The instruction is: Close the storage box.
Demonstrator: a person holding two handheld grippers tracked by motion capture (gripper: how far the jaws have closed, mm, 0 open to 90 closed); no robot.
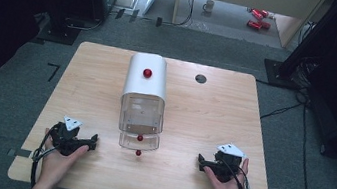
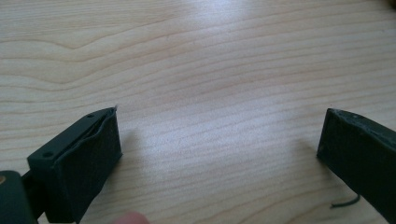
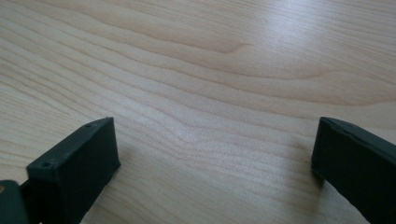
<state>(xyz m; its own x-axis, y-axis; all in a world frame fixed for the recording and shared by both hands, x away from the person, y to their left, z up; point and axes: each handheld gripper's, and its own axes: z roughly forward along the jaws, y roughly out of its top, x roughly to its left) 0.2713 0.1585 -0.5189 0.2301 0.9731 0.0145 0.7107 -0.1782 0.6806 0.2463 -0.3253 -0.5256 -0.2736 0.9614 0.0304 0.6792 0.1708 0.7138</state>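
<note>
A white drawer cabinet point(image 1: 145, 81) stands mid-table with a red knob point(image 1: 147, 73) on its top. Clear drawers point(image 1: 142, 116) face me, and the lowest clear drawer point(image 1: 139, 141) sticks out a little; two small red knobs point(image 1: 138, 153) show on the fronts. My left gripper point(image 1: 91, 142) rests on the table left of the drawers, jaws pointing right. It is open over bare wood in the left gripper view point(image 2: 219, 135). My right gripper point(image 1: 202, 163) lies right of the drawers, jaws pointing left. It is open with nothing between the jaws in the right gripper view point(image 3: 215, 144).
The wooden table point(image 1: 204, 115) has a round hole point(image 1: 200, 78) near its back right. On the floor behind stand a mug point(image 1: 209, 5), red cans point(image 1: 258, 18) and black equipment stands at both sides. A hand holds each gripper near the front edge.
</note>
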